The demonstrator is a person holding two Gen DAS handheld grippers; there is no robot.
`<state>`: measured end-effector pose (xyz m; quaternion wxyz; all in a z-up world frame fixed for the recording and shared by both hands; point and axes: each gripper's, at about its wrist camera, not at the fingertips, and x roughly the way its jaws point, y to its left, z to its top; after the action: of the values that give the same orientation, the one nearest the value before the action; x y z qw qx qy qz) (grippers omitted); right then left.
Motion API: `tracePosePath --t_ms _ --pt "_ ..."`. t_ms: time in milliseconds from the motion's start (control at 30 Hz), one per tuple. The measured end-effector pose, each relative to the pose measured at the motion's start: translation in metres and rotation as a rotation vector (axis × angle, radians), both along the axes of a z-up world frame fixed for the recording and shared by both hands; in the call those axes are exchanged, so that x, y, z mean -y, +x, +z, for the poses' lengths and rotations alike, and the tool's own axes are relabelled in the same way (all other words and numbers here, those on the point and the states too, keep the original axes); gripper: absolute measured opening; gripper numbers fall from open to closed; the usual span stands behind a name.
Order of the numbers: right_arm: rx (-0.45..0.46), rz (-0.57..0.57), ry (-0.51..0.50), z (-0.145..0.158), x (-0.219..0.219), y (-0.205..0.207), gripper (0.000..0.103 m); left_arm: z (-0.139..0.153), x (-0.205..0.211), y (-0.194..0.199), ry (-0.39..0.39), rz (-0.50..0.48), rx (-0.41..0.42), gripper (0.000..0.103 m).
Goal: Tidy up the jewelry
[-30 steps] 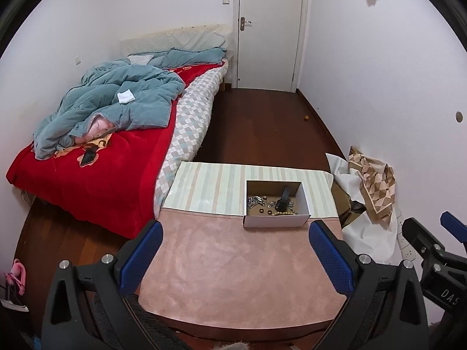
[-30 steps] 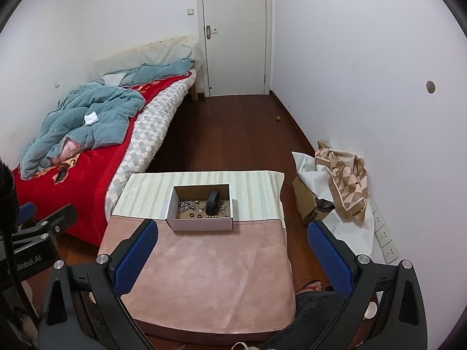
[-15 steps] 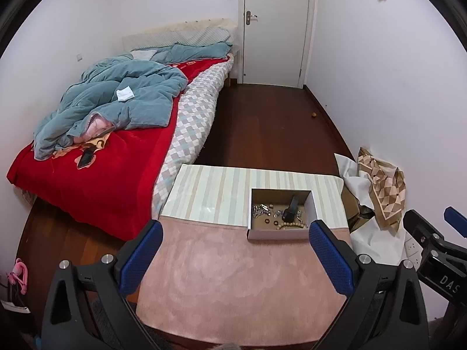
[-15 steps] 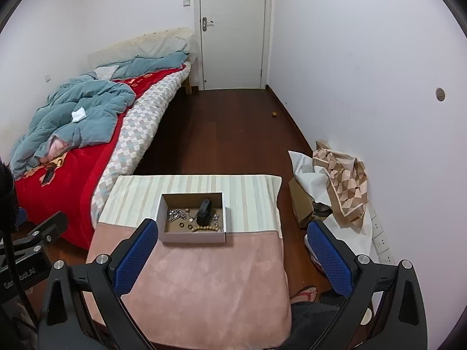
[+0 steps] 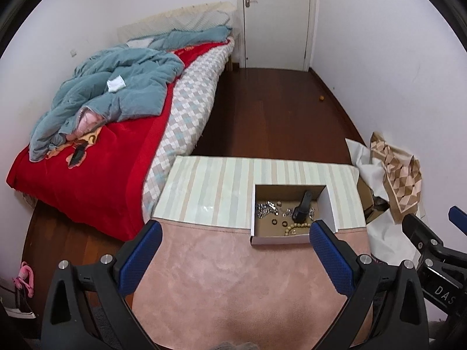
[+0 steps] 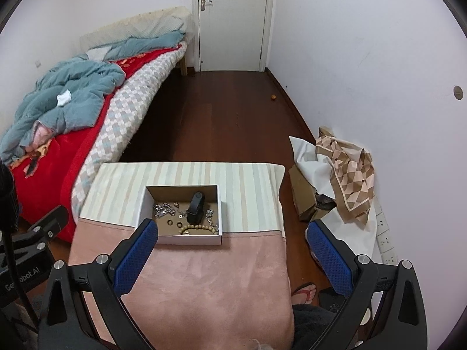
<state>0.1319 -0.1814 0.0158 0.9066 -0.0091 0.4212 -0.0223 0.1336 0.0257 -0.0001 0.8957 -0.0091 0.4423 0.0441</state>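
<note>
An open white cardboard box (image 5: 332,213) (image 6: 141,204) sits on the table where the striped cloth meets the pink cloth. Inside lie silver chains (image 5: 266,207) (image 6: 163,208), small rings (image 6: 169,221), a beaded bracelet (image 5: 294,228) (image 6: 198,229) and a black upright object (image 5: 302,210) (image 6: 195,204). My left gripper (image 5: 233,234) is open and empty, held above the pink cloth near the box. My right gripper (image 6: 232,234) is open and empty, above the box's front edge.
The table carries a pink cloth (image 5: 227,277) in front and a striped cloth (image 5: 210,192) behind. A bed (image 5: 96,163) with a red blanket stands left. Paper and a patterned cloth (image 6: 347,175) lie against the right wall. A foot in a sandal (image 6: 305,291) shows below the table.
Both grippers have risen and tilted down towards the table; the box now looks nearer and lower in both views. Both stay open.
</note>
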Motion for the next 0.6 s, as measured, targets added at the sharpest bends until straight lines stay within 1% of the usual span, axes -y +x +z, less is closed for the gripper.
tracePosePath --t_ms 267,600 --pt "-0.026 -0.003 -0.011 -0.02 0.001 0.011 0.103 -0.015 0.004 0.006 0.004 -0.004 -0.03 0.103" --pt "-0.036 -0.006 0.005 -0.027 0.007 0.007 0.103 -0.019 0.004 0.005 0.007 -0.015 -0.03 0.103"
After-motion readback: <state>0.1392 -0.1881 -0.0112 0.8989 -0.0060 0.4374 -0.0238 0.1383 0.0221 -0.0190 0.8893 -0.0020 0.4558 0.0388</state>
